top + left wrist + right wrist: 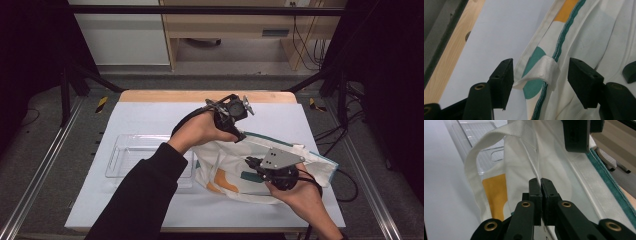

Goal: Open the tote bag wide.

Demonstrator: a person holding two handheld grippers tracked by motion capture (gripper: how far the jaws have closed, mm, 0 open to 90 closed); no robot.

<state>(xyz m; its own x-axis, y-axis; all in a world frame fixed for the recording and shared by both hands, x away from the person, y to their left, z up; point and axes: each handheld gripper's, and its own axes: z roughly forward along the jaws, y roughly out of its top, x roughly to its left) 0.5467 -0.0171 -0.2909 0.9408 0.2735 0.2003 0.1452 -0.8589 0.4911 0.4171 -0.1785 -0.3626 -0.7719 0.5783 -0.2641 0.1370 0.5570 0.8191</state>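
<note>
A white cloth bag (pixel 220 155) with teal and orange patches lies crumpled on the table, right of centre. My left gripper (pixel 240 134) points down at the bag's far rim. In the left gripper view its jaws (pixel 540 72) stand apart on either side of a folded white strap (pixel 546 67) and the teal-stitched rim, and the pads do not press on them. My right gripper (pixel 248 161) is at the bag's near side, with its jaws (pixel 541 181) shut on a ridge of the white cloth (pixel 519 157). A handle loop (pixel 474 157) arches to the left of it.
A clear plastic tray (pixel 125 155) sits left of the bag, partly behind the left forearm. A white mat (pixel 150 115) covers the table, with a wooden edge (pixel 200 96) at the far side. Metal rails and cables flank the table.
</note>
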